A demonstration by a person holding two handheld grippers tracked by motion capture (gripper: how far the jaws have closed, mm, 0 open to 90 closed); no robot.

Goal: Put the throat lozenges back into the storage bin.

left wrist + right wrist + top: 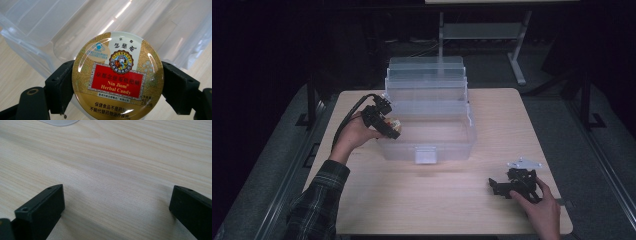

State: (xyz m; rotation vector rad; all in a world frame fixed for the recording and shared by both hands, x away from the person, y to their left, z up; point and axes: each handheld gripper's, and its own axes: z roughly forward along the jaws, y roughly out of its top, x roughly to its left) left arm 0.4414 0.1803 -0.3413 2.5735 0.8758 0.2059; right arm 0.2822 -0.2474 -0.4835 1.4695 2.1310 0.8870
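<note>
Fig. Left gripper (387, 126) is pinching a round candy tin (117, 77) across its rim, jaws pressing on opposite sides at approx. mid-height, lid facing the camera. Tin is hanging at the left front corner of the clear plastic box (452, 142), just over its rim; box is standing open w/ stepped trays folded back, on the wooden table (422, 200). In the left gripper view the box wall (37, 27) is lying behind and below the tin.

Handling (judgement): tin is looking stiff, prob. thin metal, light; glossy lid and curved rim are likely slippery, so a grip across the full diameter, as here, is giving the surest hold. Gripping off-centre would risk the tin squirting out. Not fragile, though denting under hard squeeze is possible. Contents may be rattling or shifting; cannot tell how full.

Right gripper (507, 186) is resting low on the table near the right front edge, jaws spread wide w/ nothing between them; bare wood is showing in the gap.
</note>
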